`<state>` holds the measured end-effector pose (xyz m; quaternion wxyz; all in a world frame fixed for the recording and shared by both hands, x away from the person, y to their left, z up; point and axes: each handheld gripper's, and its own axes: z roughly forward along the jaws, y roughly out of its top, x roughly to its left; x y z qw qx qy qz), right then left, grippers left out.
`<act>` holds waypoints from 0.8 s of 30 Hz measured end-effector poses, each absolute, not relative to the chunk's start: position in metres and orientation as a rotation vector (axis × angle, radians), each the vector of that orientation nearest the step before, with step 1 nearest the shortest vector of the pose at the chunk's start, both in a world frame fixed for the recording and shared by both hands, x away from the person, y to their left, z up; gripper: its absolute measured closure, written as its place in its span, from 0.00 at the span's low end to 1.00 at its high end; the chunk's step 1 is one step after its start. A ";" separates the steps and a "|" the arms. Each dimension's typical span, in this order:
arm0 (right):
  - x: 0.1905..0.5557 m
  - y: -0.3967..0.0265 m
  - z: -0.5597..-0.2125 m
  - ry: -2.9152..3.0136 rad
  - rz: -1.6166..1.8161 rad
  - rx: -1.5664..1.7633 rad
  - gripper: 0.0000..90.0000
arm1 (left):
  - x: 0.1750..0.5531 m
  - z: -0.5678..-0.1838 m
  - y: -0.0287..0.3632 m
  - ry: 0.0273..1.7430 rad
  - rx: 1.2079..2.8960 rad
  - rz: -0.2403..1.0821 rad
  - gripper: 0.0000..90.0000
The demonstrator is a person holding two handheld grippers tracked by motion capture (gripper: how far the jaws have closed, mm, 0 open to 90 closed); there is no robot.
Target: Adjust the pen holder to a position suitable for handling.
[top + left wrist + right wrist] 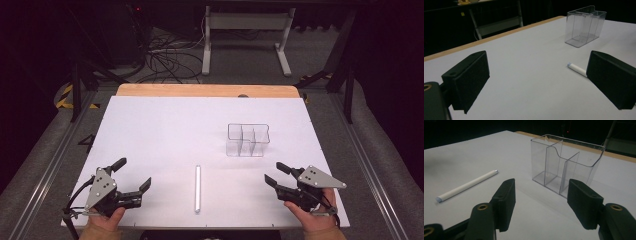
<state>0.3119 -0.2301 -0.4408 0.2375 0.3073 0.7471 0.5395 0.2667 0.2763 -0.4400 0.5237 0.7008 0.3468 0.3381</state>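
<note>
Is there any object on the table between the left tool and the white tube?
No. In the high view, the white table between the left tool and the white tube is bare.

Both black tongs, the left tongs [134, 176] and the right tongs [271, 173], are wearing grey three-cornered plates with screws and trailing thin black cables.

The organiser [248, 139] is clear, glossy plastic. The white stick [198, 189] looks smooth and matt. A matt white sheet [165, 130] covers the tabletop, with bare wood [200, 90] along the far edge. The gripper pads [506, 202] are matt black.
</note>
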 end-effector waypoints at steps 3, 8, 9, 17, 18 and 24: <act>0.311 -0.230 -0.440 2.047 1.478 0.839 0.45 | 0.266 -0.440 0.276 0.831 1.678 0.813 0.06; 0.311 -0.230 -0.439 2.045 1.483 0.836 0.44 | 0.266 -0.439 0.276 0.831 1.675 0.822 0.06; 0.311 -0.230 -0.439 2.044 1.484 0.837 0.44 | 0.266 -0.439 0.277 0.831 1.677 0.821 0.06; 0.311 -0.227 -0.438 2.048 1.489 0.841 0.44 | 0.267 -0.440 0.277 0.838 1.671 0.817 0.06; 0.311 -0.226 -0.437 2.051 1.487 0.837 0.44 | 0.267 -0.440 0.277 0.838 1.671 0.817 0.06; 0.314 -0.219 -0.430 2.067 1.491 0.823 0.44 | 0.266 -0.440 0.277 0.840 1.671 0.817 0.06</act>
